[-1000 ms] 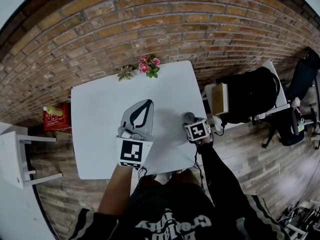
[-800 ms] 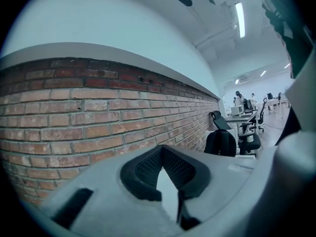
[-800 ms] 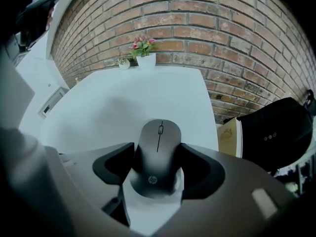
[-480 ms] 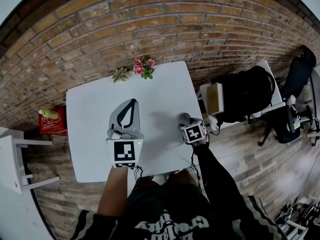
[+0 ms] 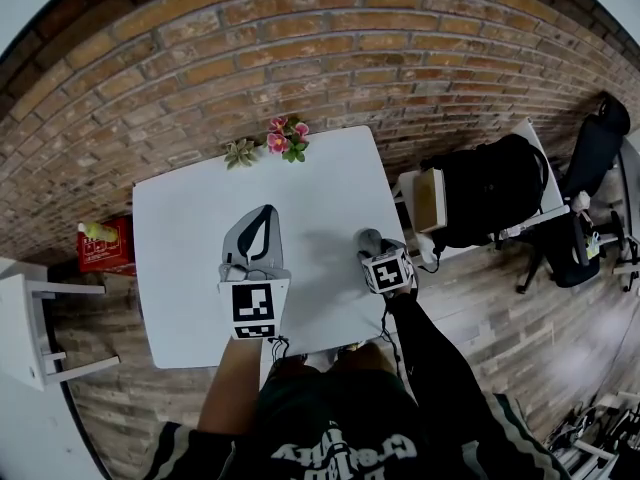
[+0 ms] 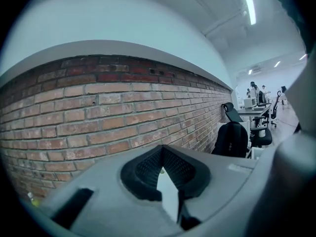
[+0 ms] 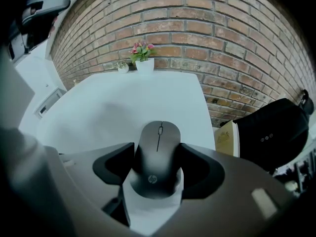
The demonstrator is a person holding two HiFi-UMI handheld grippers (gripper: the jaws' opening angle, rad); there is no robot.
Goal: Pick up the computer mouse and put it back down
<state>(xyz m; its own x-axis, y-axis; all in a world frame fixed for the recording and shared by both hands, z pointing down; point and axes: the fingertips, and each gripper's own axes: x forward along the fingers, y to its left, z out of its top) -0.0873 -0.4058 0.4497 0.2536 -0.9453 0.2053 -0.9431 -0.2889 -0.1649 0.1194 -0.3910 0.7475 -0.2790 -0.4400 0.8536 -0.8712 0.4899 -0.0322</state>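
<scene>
R gripper (image 7: pixel 157 156) jaws stay clamped on mouse (image 7: pixel 158 144), unmoved, so lift seems pending. L gripper (image 6: pixel 161 157), jaws shut & empty, drifted from mouse.

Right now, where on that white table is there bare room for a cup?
The widest bare patch is the left side of the table, between its left edge and the left gripper. Another runs between the flower pots at the far edge and both grippers. It is crowded at the near right, where the right gripper holds the computer mouse in its fingers.
</scene>
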